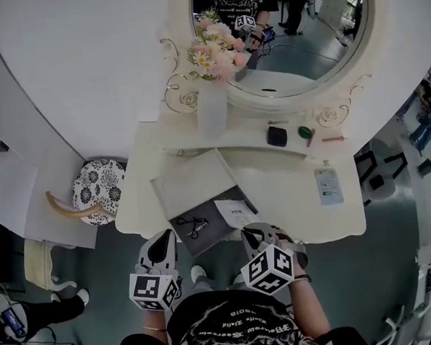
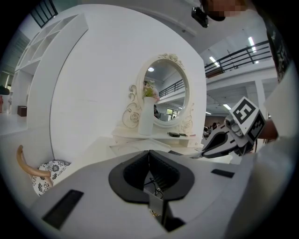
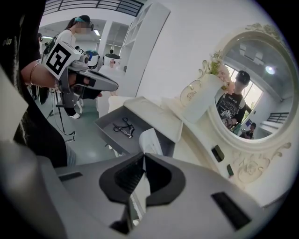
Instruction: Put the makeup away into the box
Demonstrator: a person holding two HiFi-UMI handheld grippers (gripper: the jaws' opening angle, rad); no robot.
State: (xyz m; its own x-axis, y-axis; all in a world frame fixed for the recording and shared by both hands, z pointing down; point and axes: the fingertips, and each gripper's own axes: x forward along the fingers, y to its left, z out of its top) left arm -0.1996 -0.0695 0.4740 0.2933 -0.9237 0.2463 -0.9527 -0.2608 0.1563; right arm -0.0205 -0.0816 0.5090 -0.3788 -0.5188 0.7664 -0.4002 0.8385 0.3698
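Packet (image 1: 234,212) pinched in the closed right tool (image 1: 248,236), box (image 1: 204,239) right under its tip; left tool (image 1: 164,237) closed, empty, alongside.

Black lettered shirt (image 1: 231,324), grey tongs (image 1: 165,237)

place: staged dressing corner in hall | cues: vanity mirror (image 1: 303,52), mezzanine railing (image 2: 243,52)

We see a white dressing table (image 1: 292,193) and oval mirror (image 1: 306,51) against a curved white wall (image 1: 73,60); a patterned stool (image 1: 100,190) stands beside, on seemingly grey flooring (image 1: 394,274).
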